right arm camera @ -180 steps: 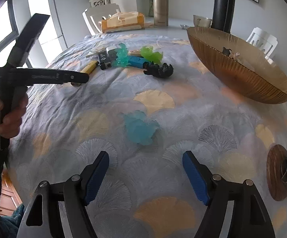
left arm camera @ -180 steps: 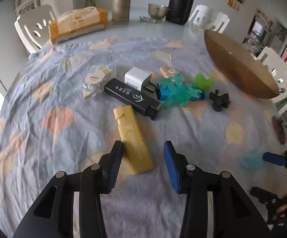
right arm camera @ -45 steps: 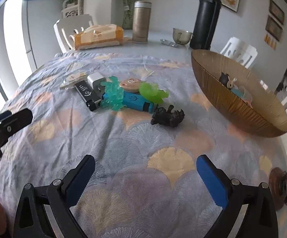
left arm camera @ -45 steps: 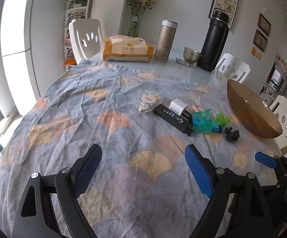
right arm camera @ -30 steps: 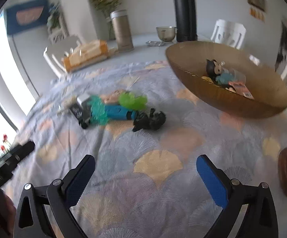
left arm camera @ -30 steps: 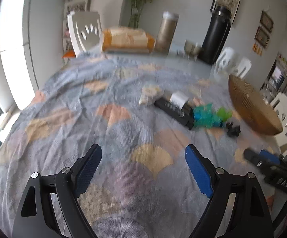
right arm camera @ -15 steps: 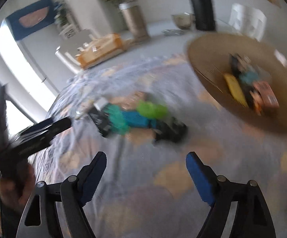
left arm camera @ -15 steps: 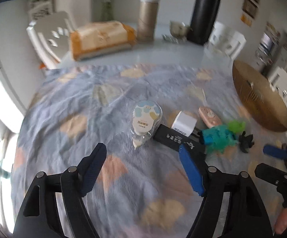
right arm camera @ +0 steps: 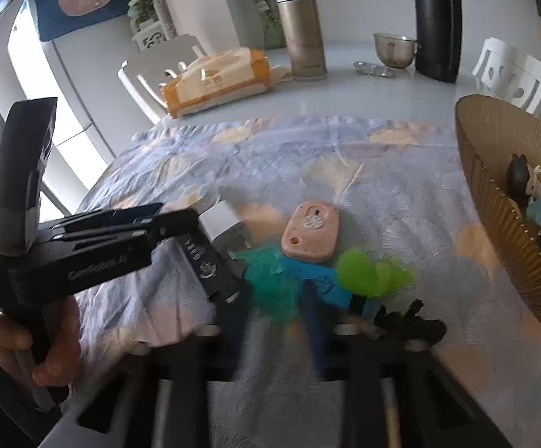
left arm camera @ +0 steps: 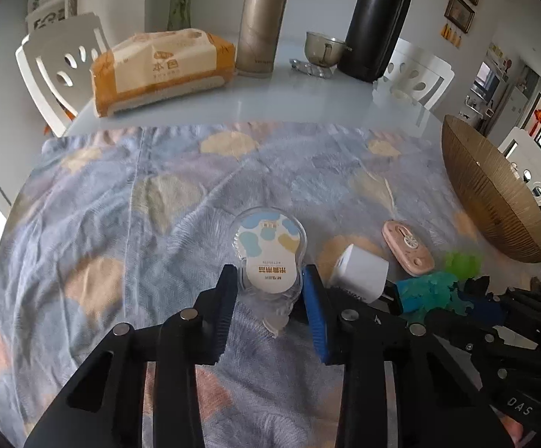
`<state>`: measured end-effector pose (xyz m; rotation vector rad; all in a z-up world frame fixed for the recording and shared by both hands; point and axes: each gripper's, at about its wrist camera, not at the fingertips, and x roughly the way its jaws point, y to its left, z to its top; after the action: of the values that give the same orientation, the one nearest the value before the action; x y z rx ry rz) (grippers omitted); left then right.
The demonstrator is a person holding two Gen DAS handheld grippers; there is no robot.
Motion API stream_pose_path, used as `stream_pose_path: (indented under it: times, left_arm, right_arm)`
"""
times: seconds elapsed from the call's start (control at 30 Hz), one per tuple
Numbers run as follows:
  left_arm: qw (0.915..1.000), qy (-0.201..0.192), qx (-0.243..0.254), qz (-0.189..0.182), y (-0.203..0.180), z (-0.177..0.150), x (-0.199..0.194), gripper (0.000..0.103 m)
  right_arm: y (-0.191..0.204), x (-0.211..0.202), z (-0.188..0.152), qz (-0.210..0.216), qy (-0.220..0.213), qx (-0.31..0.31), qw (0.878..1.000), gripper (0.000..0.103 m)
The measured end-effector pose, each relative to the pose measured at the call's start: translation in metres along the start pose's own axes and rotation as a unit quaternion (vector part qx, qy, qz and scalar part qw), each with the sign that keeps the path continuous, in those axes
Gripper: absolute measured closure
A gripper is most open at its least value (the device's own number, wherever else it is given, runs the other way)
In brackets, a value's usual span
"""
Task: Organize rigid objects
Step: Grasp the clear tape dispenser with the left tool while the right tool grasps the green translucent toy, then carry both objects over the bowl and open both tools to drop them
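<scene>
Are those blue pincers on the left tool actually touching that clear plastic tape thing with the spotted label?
Touching. In the left wrist view, the left gripper has both blue fingers pressed against the sides of the correction tape, with no gap visible on either side.

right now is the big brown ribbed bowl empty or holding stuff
Holding stuff: the right wrist view shows small toys lying inside the big brown ribbed bowl, including a black cat-like figure.
</scene>
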<state>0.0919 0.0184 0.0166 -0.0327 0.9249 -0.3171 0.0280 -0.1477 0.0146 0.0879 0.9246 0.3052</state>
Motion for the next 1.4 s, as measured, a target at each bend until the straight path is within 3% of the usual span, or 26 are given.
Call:
stream_pose_path:
  times: [0.13,0.33,0.57,0.73,0.8,0.87,0.93,0.97,1.13,1.2,1.23,1.27,1.33,1.4]
  left_arm:
    - [0.9998,-0.008,-0.015,-0.004,0.006,-0.007,-0.014,0.071]
    - [0.9993,-0.036,-0.01,-0.009,-0.003,-0.039,-0.063,0.071]
    - [0.9997,-0.019,-0.014,-0.01,-0.022,-0.102,-0.084,0.071]
    - [0.9997,-0.004,0.006,0.023,-0.033,-0.114,-0.075,0.07]
    - [0.9996,-0.006,0.009,0.027,-0.034,-0.115,-0.076,0.06]
    - [0.9998,-0.007,0.007,0.018,-0.033,-0.116,-0.075,0.047]
    - [0.9993,-0.01,0.005,0.037,-0.034,-0.116,-0.075,0.033]
    - [0.9987,-0.007,0.003,0.05,-0.034,-0.114,-0.073,0.032]
    - [0.9967,0.01,0.023,0.077,-0.041,-0.113,-0.063,0.034]
    - [0.9946,0.0,0.043,0.094,-0.05,-0.113,-0.064,0.05]
    - [0.9932,-0.005,0.052,0.104,-0.054,-0.113,-0.064,0.064]
    - [0.9927,-0.005,0.06,0.104,-0.058,-0.113,-0.063,0.064]
    - [0.9945,-0.008,0.06,0.085,-0.063,-0.111,-0.064,0.064]
    - [0.9955,-0.025,0.062,0.066,-0.073,-0.107,-0.072,0.064]
  right_arm:
    - [-0.003,-0.01,0.0,0.021,-0.012,0.01,1.0,0.082]
    - [-0.003,-0.067,-0.016,0.033,-0.047,0.019,0.998,0.082]
    - [-0.016,-0.079,-0.071,0.044,0.007,0.032,0.998,0.082]
    - [-0.016,-0.064,-0.088,0.058,0.011,0.02,0.998,0.082]
    - [-0.016,-0.064,-0.091,0.054,0.004,0.016,0.998,0.081]
    - [-0.02,-0.062,-0.092,0.056,0.009,0.024,0.998,0.072]
    - [-0.024,-0.063,-0.092,0.07,0.008,0.034,0.997,0.056]
    - [-0.025,-0.064,-0.092,0.067,0.005,0.036,0.997,0.051]
    - [-0.022,-0.062,-0.09,0.038,0.0,0.035,0.999,0.048]
    - [-0.019,-0.061,-0.089,0.02,-0.001,0.029,0.999,0.048]
    - [-0.017,-0.06,-0.087,0.003,-0.002,0.025,1.0,0.048]
    - [-0.016,-0.058,-0.086,-0.012,-0.001,0.023,1.0,0.048]
    - [-0.015,-0.058,-0.084,-0.033,-0.002,0.019,0.999,0.058]
    - [-0.017,-0.062,-0.084,-0.017,-0.009,0.019,1.0,0.064]
